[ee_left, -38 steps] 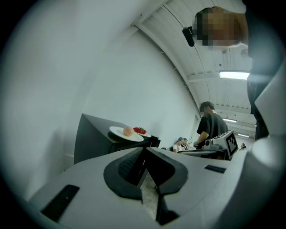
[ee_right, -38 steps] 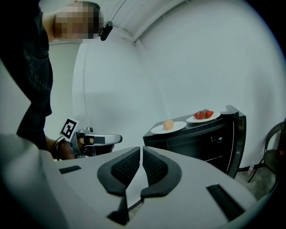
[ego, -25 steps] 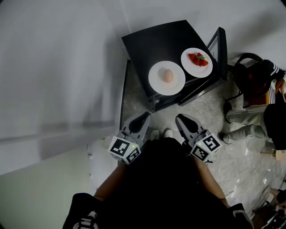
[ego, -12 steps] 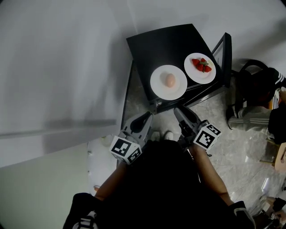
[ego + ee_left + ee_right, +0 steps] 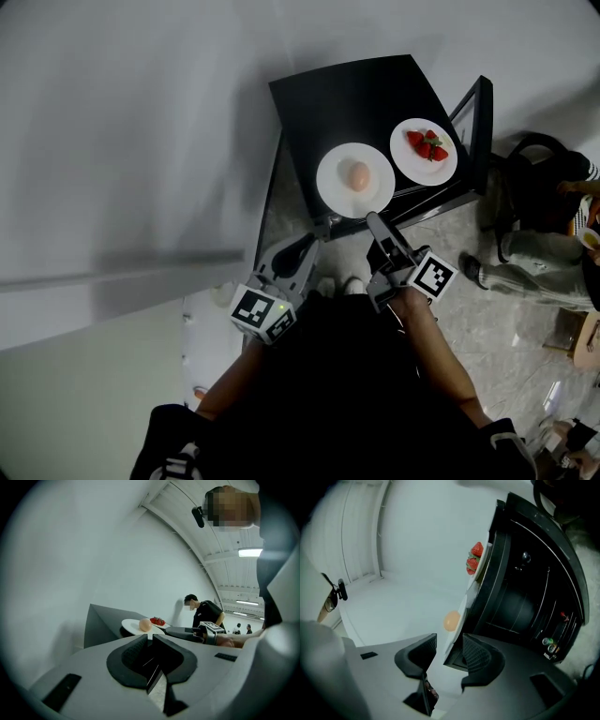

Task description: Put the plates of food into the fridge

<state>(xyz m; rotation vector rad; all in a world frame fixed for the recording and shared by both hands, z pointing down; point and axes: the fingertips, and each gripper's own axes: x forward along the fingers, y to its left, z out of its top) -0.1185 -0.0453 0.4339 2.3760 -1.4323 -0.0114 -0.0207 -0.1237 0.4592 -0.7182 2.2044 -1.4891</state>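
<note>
Two white plates sit on top of a small black fridge (image 5: 347,89). The nearer plate (image 5: 336,184) carries a pale round food (image 5: 357,174); the farther plate (image 5: 441,167) holds strawberries (image 5: 427,145). My right gripper (image 5: 373,219) reaches the near plate's front rim. Its jaws are opening, and in the right gripper view (image 5: 449,641) the rim (image 5: 461,617) runs edge-on between them without the pads pressing on it. My left gripper (image 5: 307,242) hangs lower left of the fridge, its jaws (image 5: 149,637) together and empty.
The fridge door (image 5: 479,117) stands open at the right, with dark shelves (image 5: 520,597) and small bottles (image 5: 550,644) inside. A white wall (image 5: 141,141) runs along the left. A seated person (image 5: 539,253) and a dark bag (image 5: 530,169) are on the marble floor to the right.
My right gripper has moved forward to the near plate's rim and its jaws have gone from shut to spread. The left gripper has stayed put.
</note>
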